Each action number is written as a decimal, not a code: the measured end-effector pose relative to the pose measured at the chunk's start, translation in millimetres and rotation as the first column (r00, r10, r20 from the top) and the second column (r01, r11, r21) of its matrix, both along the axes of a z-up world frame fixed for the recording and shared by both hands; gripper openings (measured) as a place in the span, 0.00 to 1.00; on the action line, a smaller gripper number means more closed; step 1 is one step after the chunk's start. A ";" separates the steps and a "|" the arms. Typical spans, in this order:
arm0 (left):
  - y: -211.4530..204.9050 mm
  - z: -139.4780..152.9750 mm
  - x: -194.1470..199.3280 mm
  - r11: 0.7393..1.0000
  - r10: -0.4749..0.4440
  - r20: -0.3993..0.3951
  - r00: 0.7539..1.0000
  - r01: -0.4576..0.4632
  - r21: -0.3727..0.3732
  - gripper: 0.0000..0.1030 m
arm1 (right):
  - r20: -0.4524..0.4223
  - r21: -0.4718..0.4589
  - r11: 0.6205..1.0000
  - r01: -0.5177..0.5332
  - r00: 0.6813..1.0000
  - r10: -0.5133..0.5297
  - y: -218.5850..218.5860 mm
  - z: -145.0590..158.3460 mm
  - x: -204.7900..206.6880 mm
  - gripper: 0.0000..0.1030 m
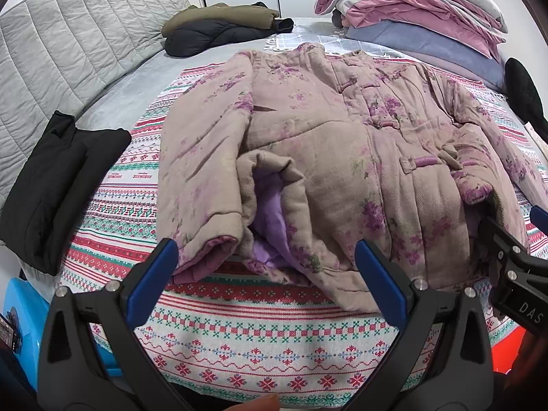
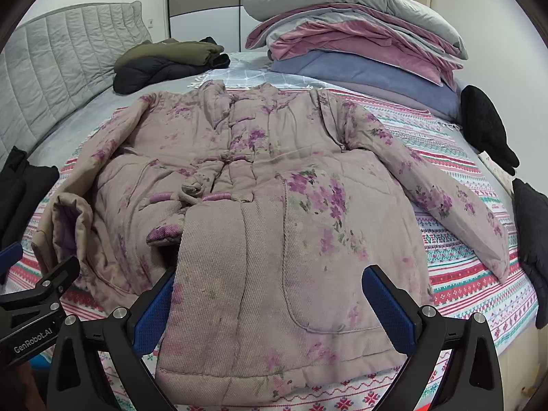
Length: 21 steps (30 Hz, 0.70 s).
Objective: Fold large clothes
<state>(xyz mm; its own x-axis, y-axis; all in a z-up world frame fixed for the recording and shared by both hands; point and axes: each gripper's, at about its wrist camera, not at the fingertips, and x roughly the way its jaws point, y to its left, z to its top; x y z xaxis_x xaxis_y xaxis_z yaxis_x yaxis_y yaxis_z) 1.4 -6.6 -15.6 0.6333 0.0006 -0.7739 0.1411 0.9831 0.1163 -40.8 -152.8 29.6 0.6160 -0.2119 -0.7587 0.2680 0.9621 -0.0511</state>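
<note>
A padded beige jacket with purple flowers [image 1: 325, 144] [image 2: 267, 205] lies front up on a patterned bedspread [image 1: 239, 349] [image 2: 472, 274]. Its left hem corner [image 1: 274, 198] is folded up and shows lilac lining. The left sleeve lies along the body; the right sleeve [image 2: 438, 195] spreads out to the side. My left gripper [image 1: 267, 263] is open, just in front of the folded hem and left cuff. My right gripper [image 2: 270, 294] is open, with its fingers either side of the jacket's lower front hem. The right gripper also shows at the left wrist view's right edge [image 1: 513, 260].
Folded bedding [image 2: 352, 37] is stacked at the back right. Dark and olive jackets [image 1: 219, 27] lie at the back. Black garments lie at the left [image 1: 58, 185] and right [image 2: 486, 126] edges. A quilted grey headboard [image 1: 68, 44] runs along the left.
</note>
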 end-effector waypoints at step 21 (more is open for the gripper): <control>-1.2 -0.8 -0.6 1.000 0.003 0.004 1.000 -0.003 0.004 0.99 | -0.001 0.002 1.000 0.000 1.000 0.000 -1.4 -3.4 1.5 1.00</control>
